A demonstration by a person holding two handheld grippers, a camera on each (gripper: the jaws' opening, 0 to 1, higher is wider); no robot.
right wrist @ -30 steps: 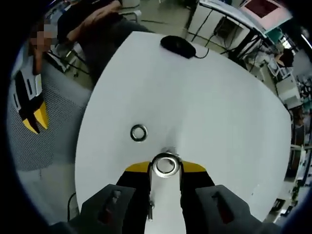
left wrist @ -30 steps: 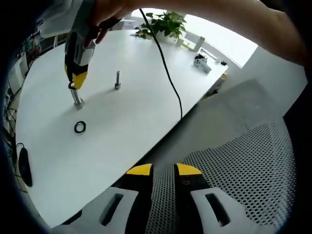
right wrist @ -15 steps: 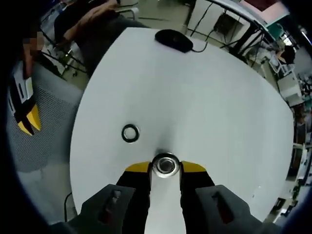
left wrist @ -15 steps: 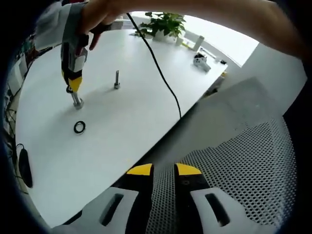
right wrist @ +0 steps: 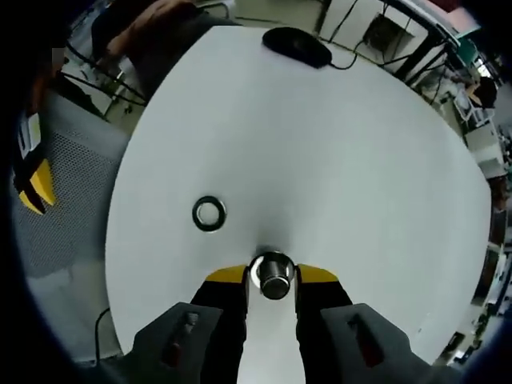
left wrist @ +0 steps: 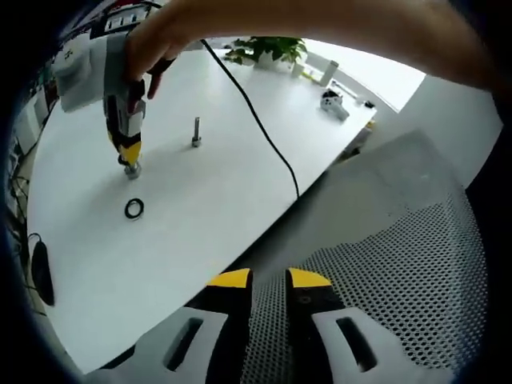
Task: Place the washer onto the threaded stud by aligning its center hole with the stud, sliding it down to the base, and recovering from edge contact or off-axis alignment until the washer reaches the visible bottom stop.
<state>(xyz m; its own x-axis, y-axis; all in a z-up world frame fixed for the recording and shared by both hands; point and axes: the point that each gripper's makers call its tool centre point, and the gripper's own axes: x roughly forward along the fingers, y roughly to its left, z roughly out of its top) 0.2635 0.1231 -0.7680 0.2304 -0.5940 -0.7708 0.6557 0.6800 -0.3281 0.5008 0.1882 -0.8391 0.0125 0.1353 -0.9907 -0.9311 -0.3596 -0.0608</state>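
A white table (left wrist: 200,216) carries everything, and the threaded stud (left wrist: 132,168) serves as the landmark. In the left gripper view, a loose ring (left wrist: 134,209) lies flat on the table just nearer the camera than the stud, a second upright stud (left wrist: 196,133) stands beyond it, and a potted plant (left wrist: 268,52) sits at the far edge by bright windows; a dark mouse (left wrist: 42,274) rests well to the near left. A mesh chair back (left wrist: 400,280) lies under the left gripper (left wrist: 269,279), whose jaws sit nearly closed on nothing. The right gripper (right wrist: 272,275), held by a hand (left wrist: 160,40), stands directly over the stud, jaws clamped on the washer (right wrist: 274,276), which rings the stud's top.
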